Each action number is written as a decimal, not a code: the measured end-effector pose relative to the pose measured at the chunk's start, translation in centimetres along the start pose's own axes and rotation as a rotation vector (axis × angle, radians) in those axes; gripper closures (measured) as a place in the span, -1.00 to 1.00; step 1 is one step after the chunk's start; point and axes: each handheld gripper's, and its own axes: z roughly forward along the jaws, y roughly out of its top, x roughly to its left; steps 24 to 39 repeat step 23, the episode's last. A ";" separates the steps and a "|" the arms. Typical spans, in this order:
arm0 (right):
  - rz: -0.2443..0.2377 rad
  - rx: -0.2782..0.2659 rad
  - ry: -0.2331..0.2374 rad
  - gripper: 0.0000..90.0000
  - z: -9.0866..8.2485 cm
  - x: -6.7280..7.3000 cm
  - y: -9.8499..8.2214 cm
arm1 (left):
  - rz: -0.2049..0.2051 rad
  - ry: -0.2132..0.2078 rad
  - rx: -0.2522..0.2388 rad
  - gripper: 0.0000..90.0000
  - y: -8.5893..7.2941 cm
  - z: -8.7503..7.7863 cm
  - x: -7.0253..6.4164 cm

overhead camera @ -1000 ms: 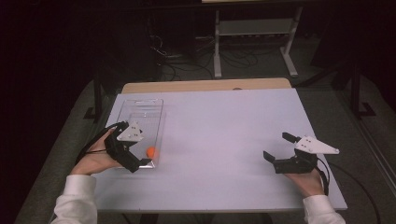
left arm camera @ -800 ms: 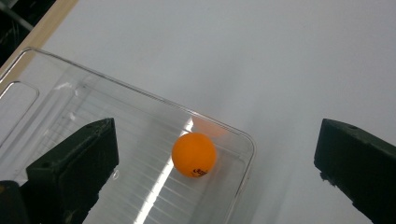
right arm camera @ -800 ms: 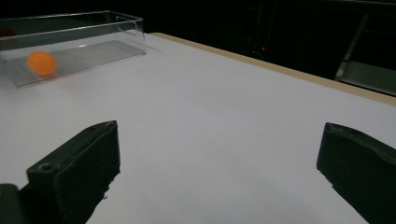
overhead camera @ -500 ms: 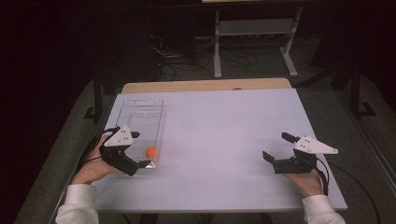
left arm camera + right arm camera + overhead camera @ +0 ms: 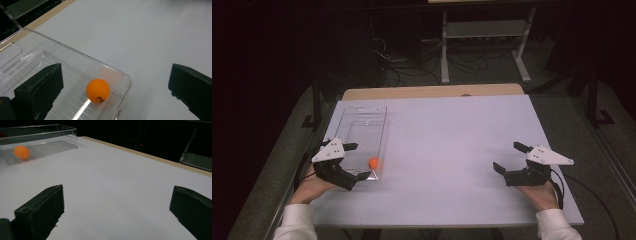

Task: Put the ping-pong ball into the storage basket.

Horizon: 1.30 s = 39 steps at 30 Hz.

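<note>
High view: the white table [image 5: 447,145] carries a clear plastic box [image 5: 362,125] along its left side, long axis running away from the person. The left gripper [image 5: 354,162] sits at the box's near end, wrist angled inward, jaws spread wide and holding nothing. The right gripper [image 5: 507,159] rests well apart from the box, also wide open and empty. An orange ball [image 5: 98,90] lies inside the box's near corner.

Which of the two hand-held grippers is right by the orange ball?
The left hand-held gripper, at the near end of the clear bin holding the orange ball. The right hand-held gripper rests open far across the table.
</note>
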 end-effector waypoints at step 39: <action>0.001 0.004 0.000 -1.00 0.0 0.0 0.0 | -0.082 0.012 -0.160 -1.00 -2.3 -0.8 -0.3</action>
